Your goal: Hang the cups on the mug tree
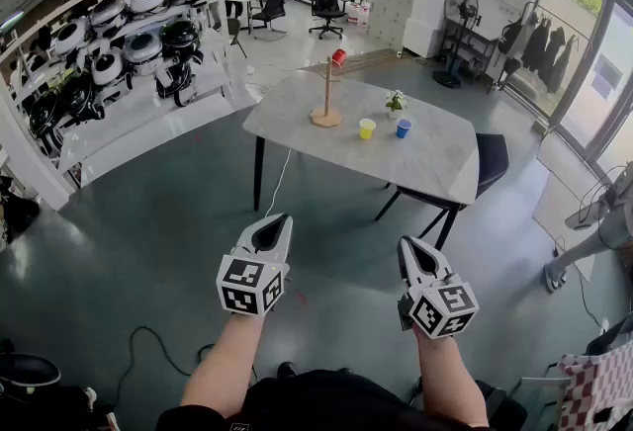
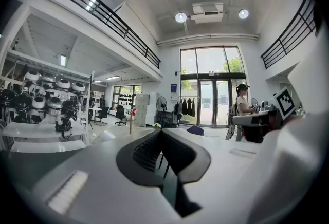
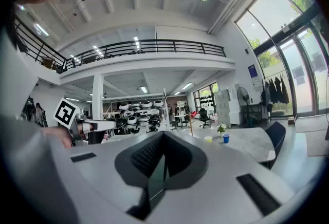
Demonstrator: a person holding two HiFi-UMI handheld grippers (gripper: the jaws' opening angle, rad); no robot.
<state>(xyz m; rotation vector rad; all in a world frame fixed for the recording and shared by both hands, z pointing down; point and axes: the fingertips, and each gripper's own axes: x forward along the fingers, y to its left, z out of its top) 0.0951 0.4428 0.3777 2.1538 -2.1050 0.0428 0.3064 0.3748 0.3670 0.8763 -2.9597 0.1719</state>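
A wooden mug tree [image 1: 326,95] stands near the far left end of a grey table [image 1: 435,167], with a red cup [image 1: 338,56] hanging at its top. A yellow cup [image 1: 367,129] and a blue cup [image 1: 403,128] stand on the table to its right; both show small in the right gripper view as the yellow cup [image 3: 207,138] and the blue cup [image 3: 225,138]. My left gripper [image 1: 278,224] and right gripper [image 1: 407,248] are held well short of the table, over the floor, both shut and empty. The left gripper [image 2: 162,133] and right gripper [image 3: 163,135] point roughly level.
A small potted plant [image 1: 396,103] sits behind the cups. A dark chair [image 1: 491,160] stands at the table's right side. White shelving with round black-and-white machines [image 1: 119,53] runs along the left. A cable [image 1: 277,184] trails on the green floor below the table.
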